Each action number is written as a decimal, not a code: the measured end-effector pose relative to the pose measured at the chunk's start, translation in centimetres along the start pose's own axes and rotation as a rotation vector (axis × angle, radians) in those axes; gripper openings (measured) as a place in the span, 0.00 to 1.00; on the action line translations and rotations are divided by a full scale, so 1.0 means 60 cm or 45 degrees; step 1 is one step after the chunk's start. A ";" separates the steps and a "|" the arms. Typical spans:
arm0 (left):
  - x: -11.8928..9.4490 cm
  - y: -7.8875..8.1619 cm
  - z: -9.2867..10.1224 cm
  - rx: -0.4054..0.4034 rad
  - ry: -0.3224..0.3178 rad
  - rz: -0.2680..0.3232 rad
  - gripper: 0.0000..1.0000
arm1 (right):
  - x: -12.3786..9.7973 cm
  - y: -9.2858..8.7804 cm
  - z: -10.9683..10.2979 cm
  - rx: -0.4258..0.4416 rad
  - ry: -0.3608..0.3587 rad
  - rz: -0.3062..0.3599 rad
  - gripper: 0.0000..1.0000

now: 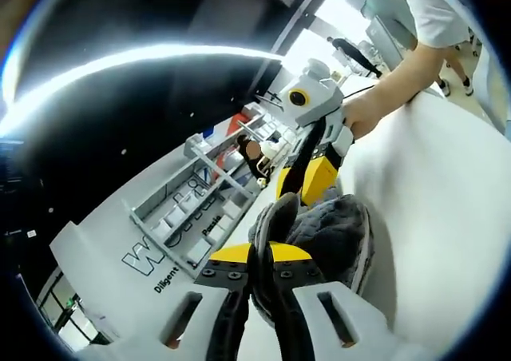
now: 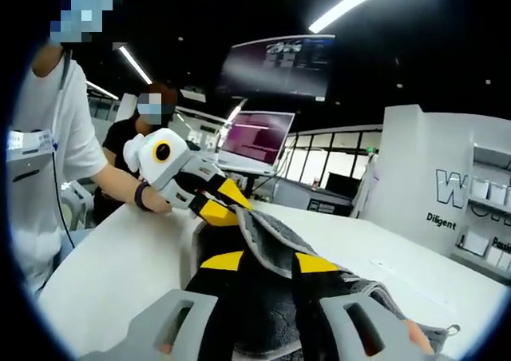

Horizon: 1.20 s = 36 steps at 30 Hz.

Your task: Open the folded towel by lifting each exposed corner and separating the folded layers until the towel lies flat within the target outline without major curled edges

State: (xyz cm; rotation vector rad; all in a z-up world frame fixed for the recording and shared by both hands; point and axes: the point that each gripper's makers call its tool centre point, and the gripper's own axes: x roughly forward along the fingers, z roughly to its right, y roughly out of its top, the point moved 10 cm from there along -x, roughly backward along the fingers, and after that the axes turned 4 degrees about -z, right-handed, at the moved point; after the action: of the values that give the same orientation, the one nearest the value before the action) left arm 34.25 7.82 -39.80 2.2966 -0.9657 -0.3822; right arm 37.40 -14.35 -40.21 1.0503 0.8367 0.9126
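In the left gripper view, our left gripper (image 1: pixel 267 253) has its black, yellow-tipped jaws clenched on a fold of the grey fluffy cloth towel (image 1: pixel 335 233), which is bunched on the white table (image 1: pixel 435 217). Beyond it our right gripper (image 1: pixel 307 181) pinches the towel's far side. In the right gripper view, the right gripper (image 2: pixel 267 277) grips the towel (image 2: pixel 275 233) between its jaws over the table (image 2: pixel 120 265), and the left gripper (image 2: pixel 223 205) clamps the raised far edge, so the cloth hangs stretched between the two
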 end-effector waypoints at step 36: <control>-0.018 -0.063 -0.063 -0.421 0.183 -0.100 0.06 | -0.017 -0.001 0.021 0.098 -0.095 0.014 0.35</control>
State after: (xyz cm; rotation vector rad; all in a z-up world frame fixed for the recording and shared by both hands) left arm 37.35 12.24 -39.24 2.0326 -0.6861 -0.3729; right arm 38.13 -15.69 -39.77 1.1500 0.8100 0.8505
